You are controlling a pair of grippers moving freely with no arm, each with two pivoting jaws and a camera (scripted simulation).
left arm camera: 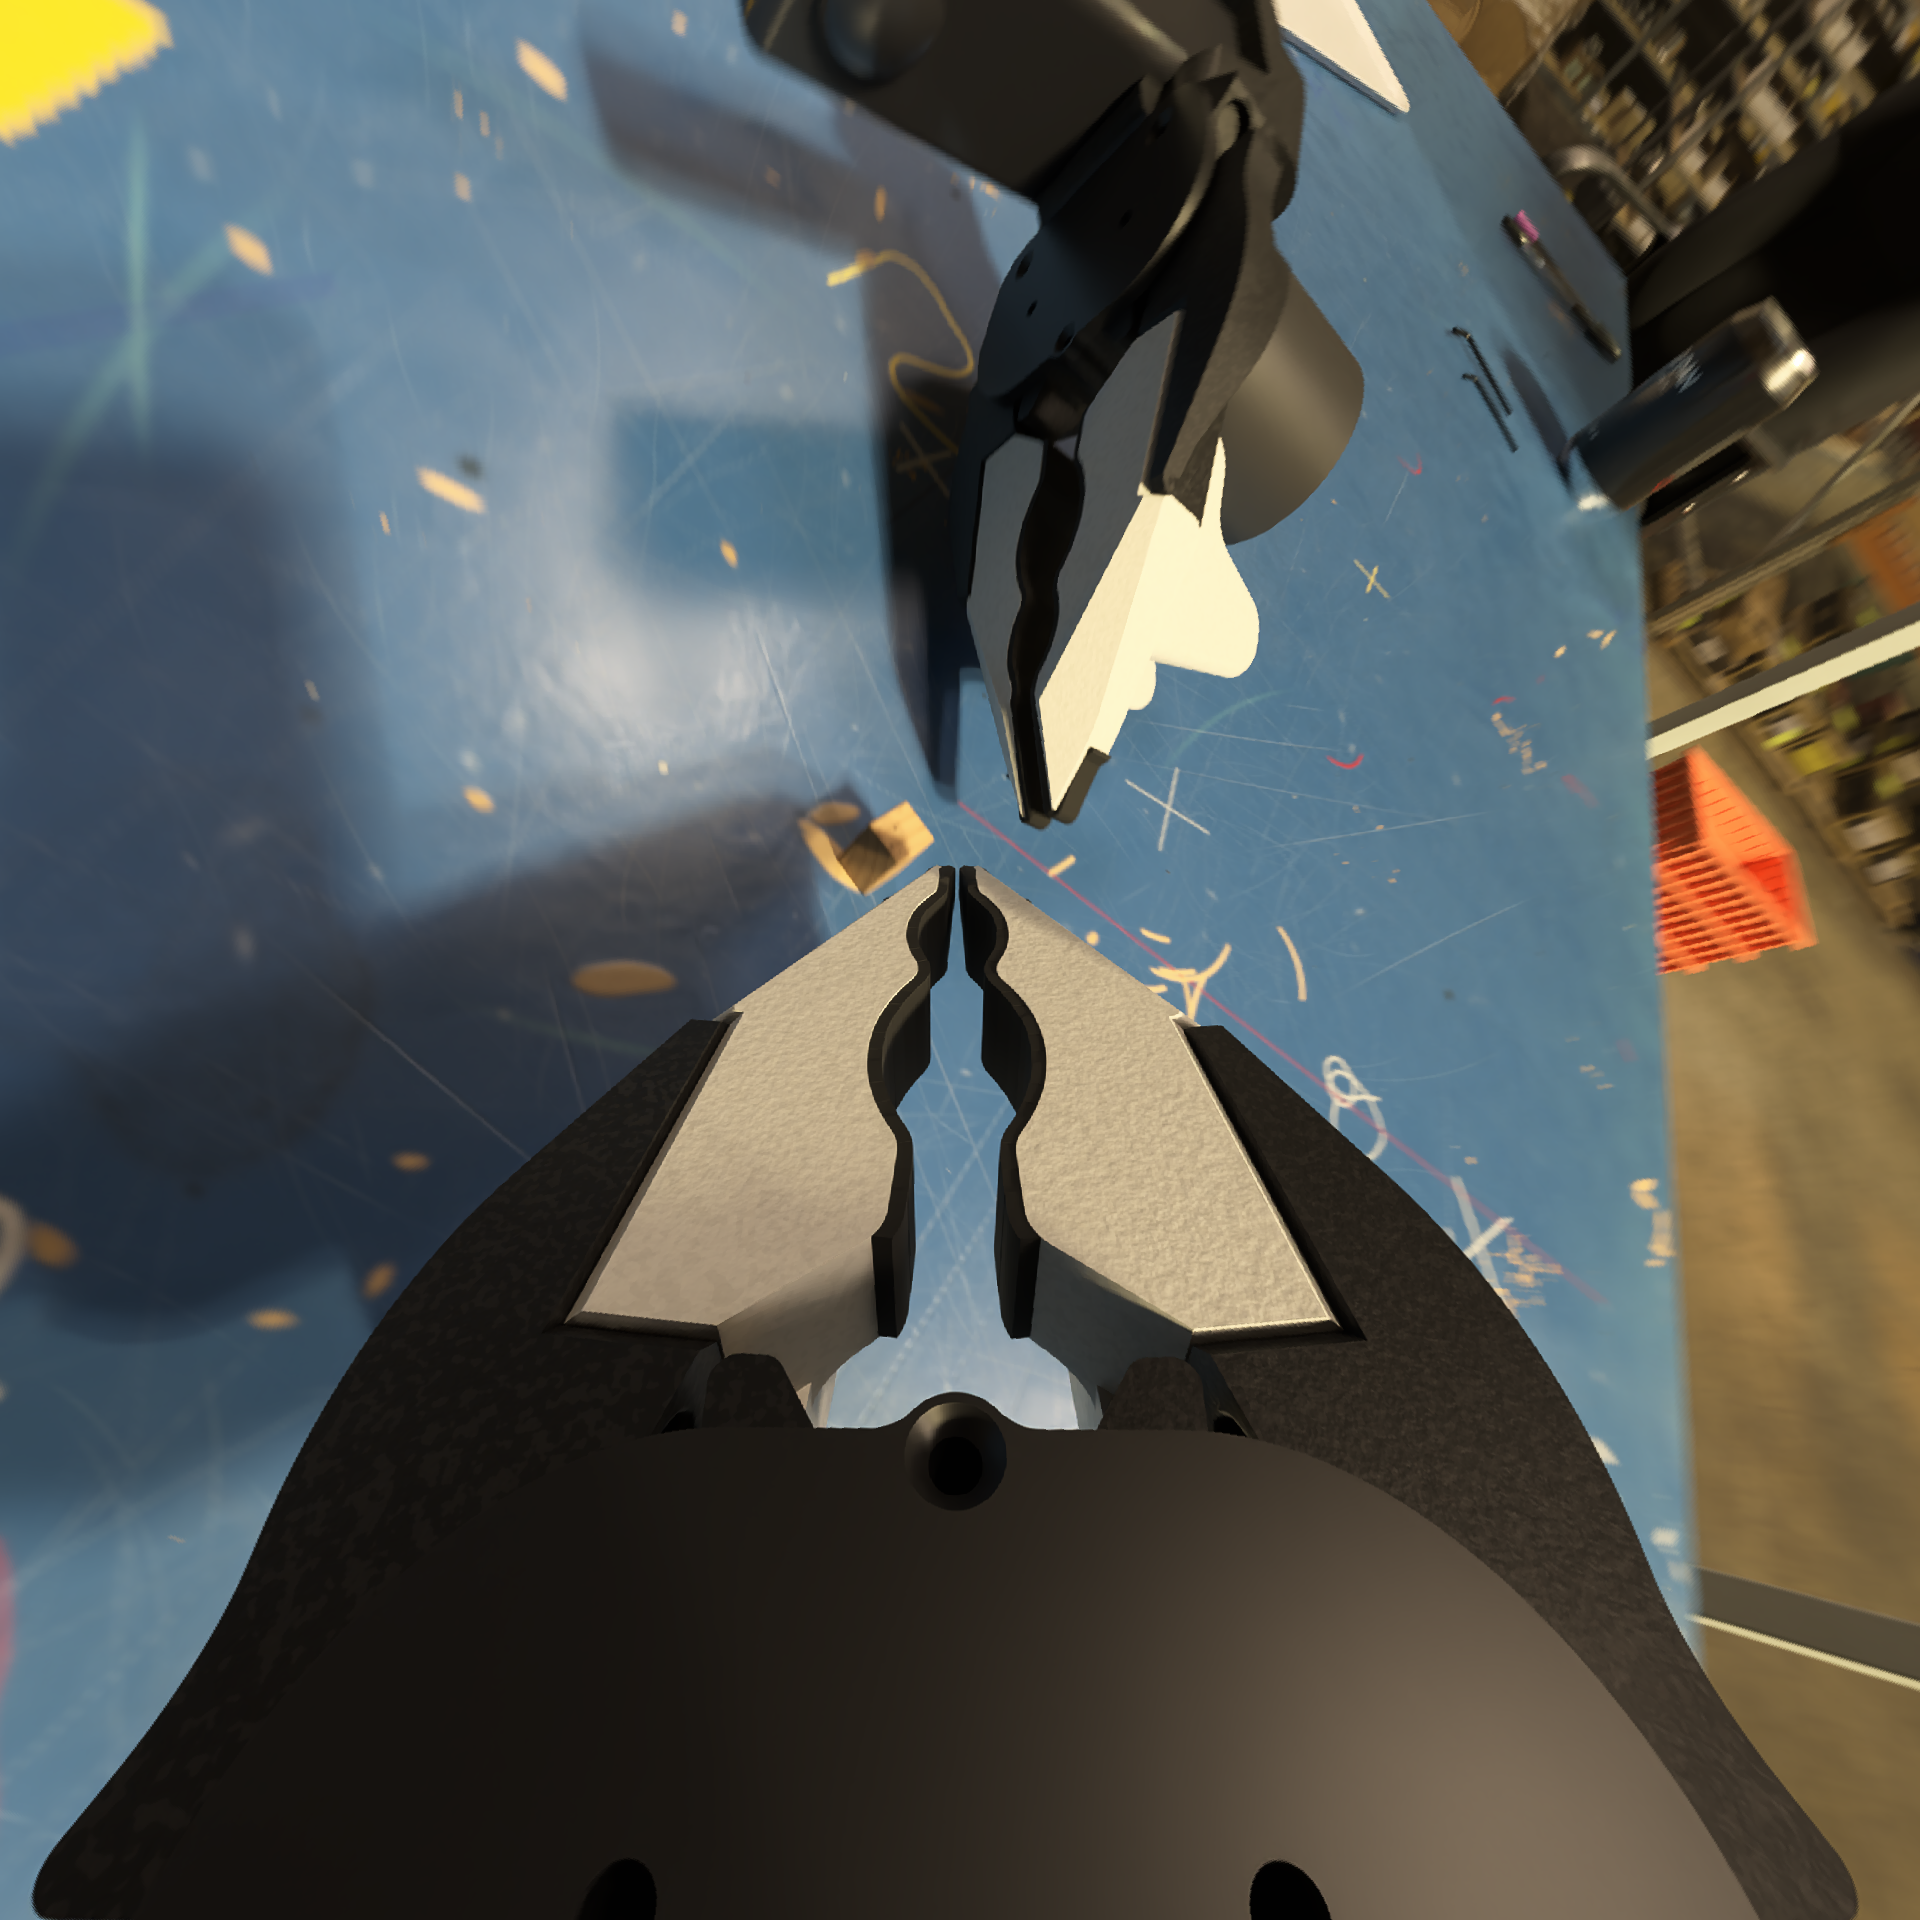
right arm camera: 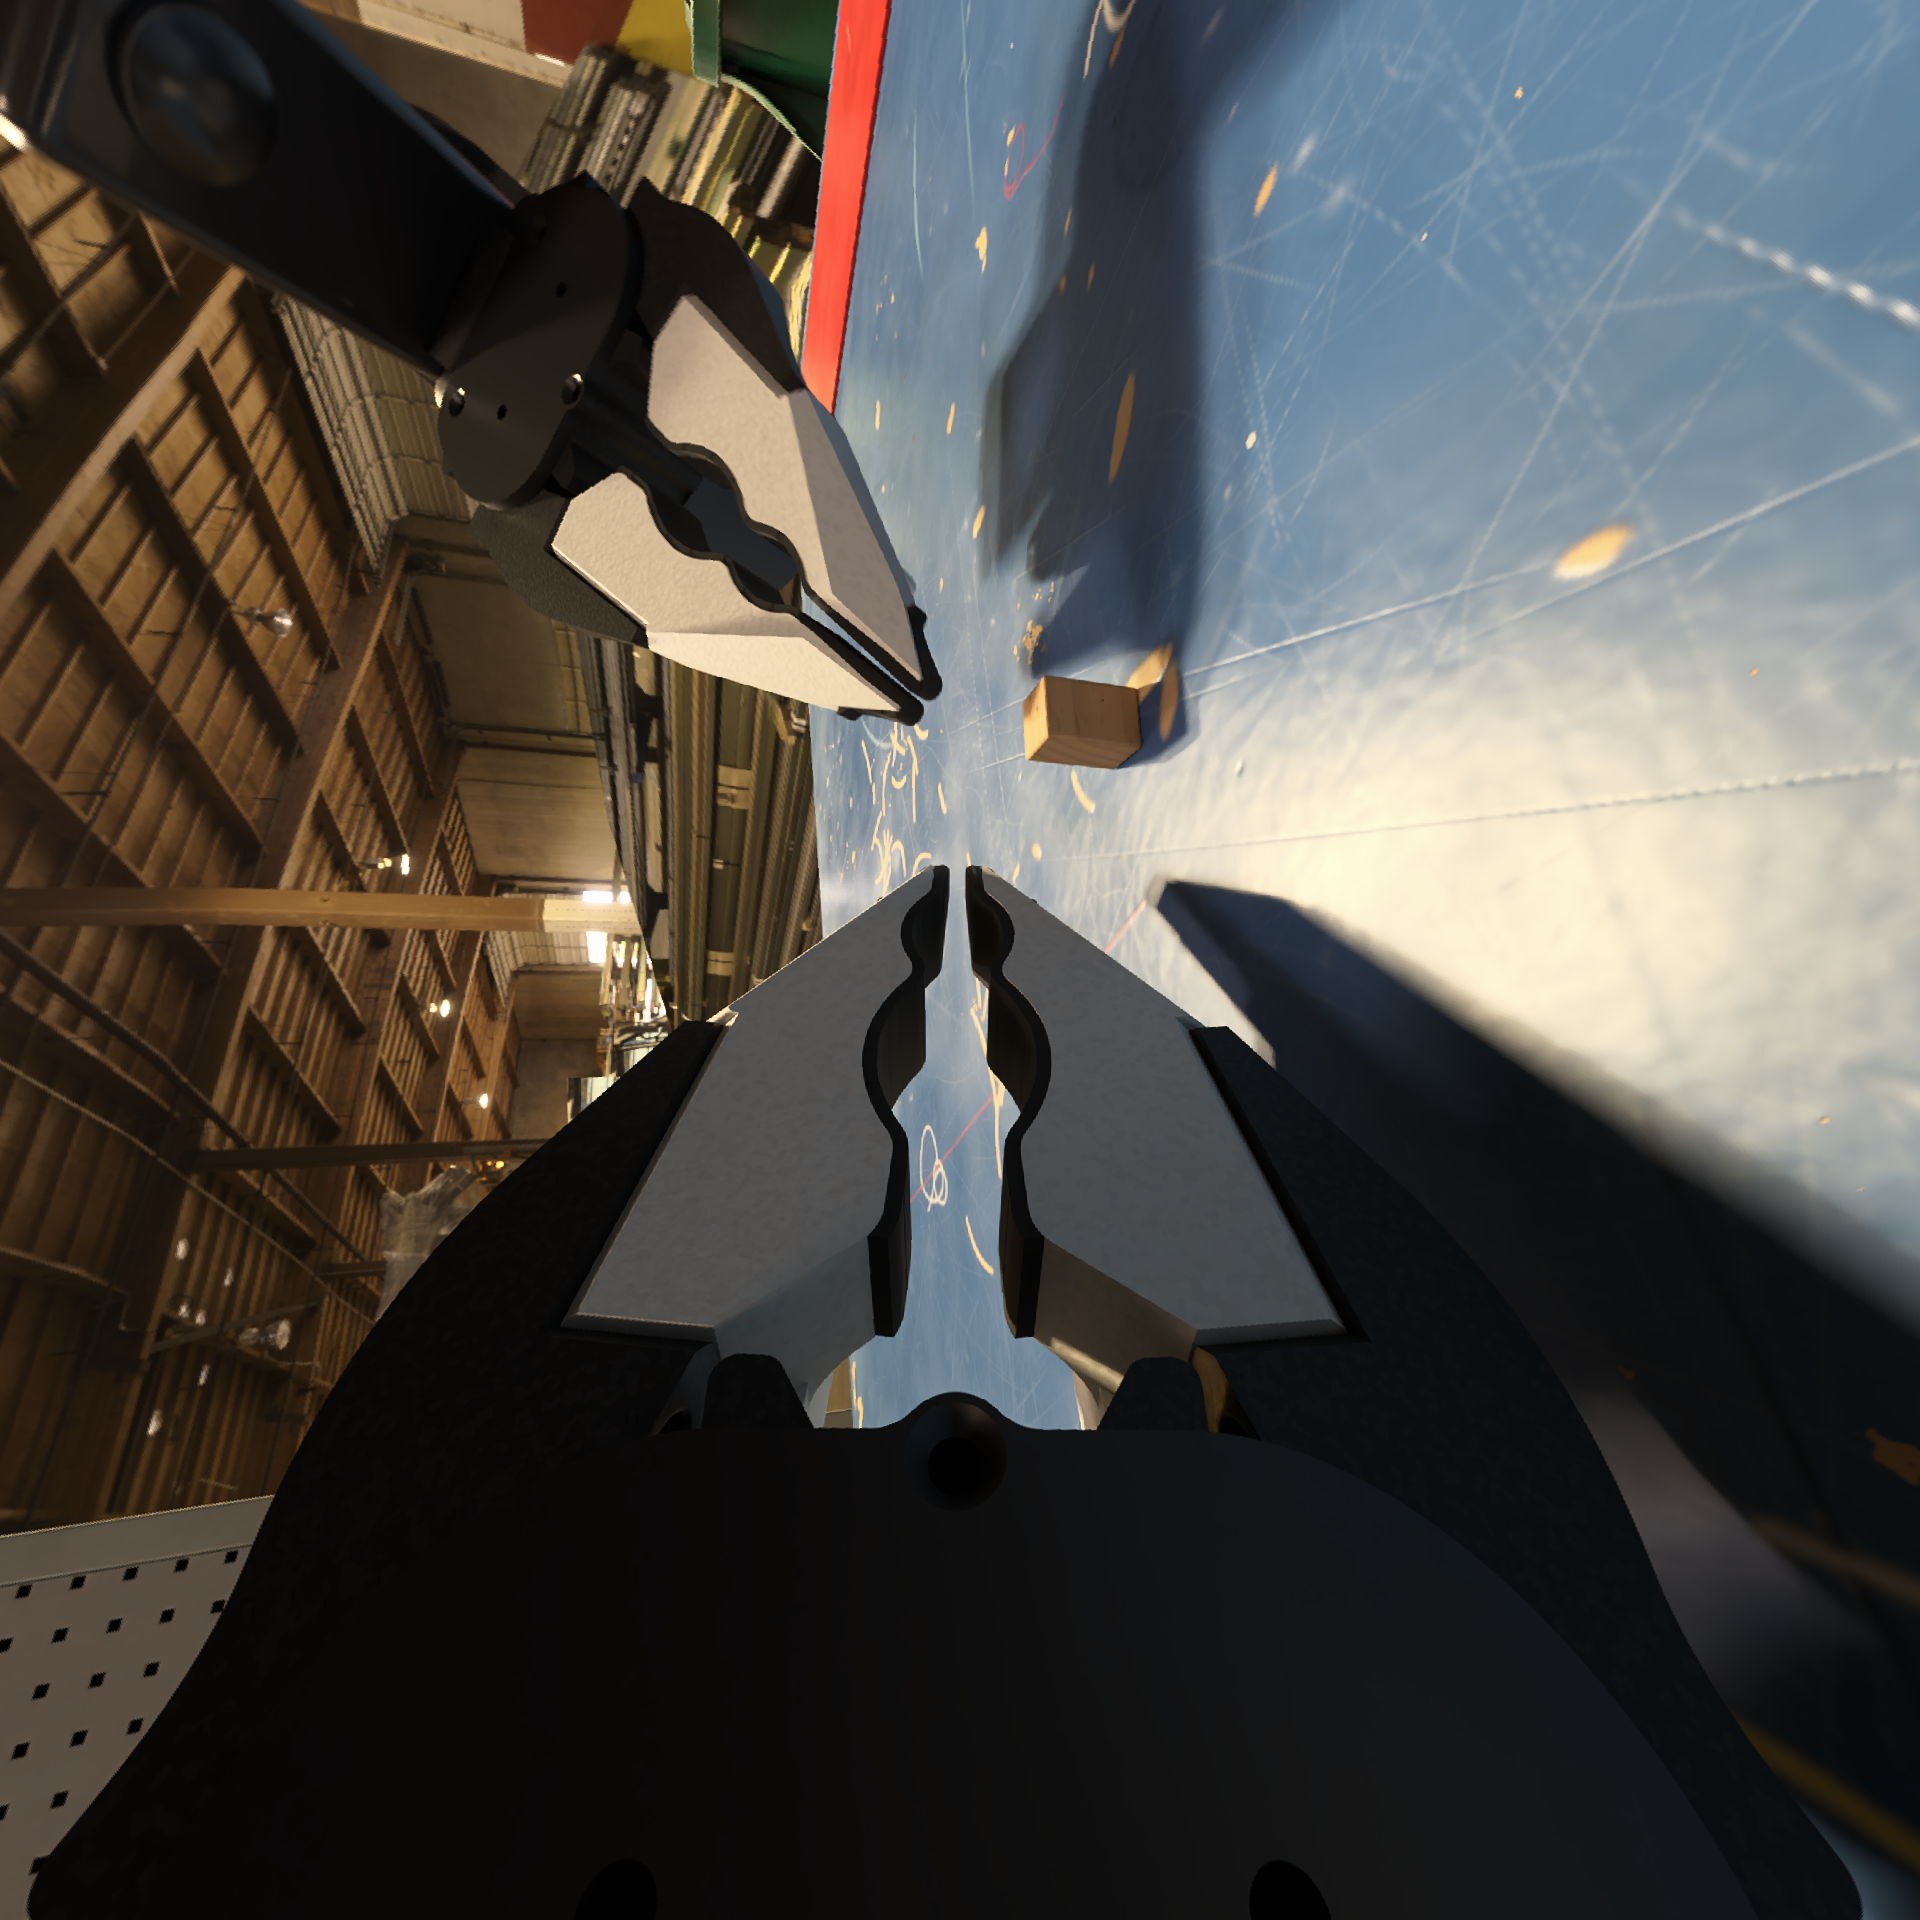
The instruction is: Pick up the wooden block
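Approach step, nothing gripped. Wooden block point(right arm camera: 1081, 720) on blue table point(right arm camera: 1558, 935), just beyond left gripper point(left arm camera: 956, 871) and right gripper point(right arm camera: 957, 869) tips; both jaws near-closed, empty. Next: open wide, straddle block, close.

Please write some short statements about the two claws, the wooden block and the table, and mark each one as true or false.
1. The left claw holds the wooden block. False: it is shut on nothing; the block lies on the table.
2. The right claw is shut and empty. True.
3. The table is green. False: it is blue and scratched.
4. Wood chips lie scattered on the table. True.
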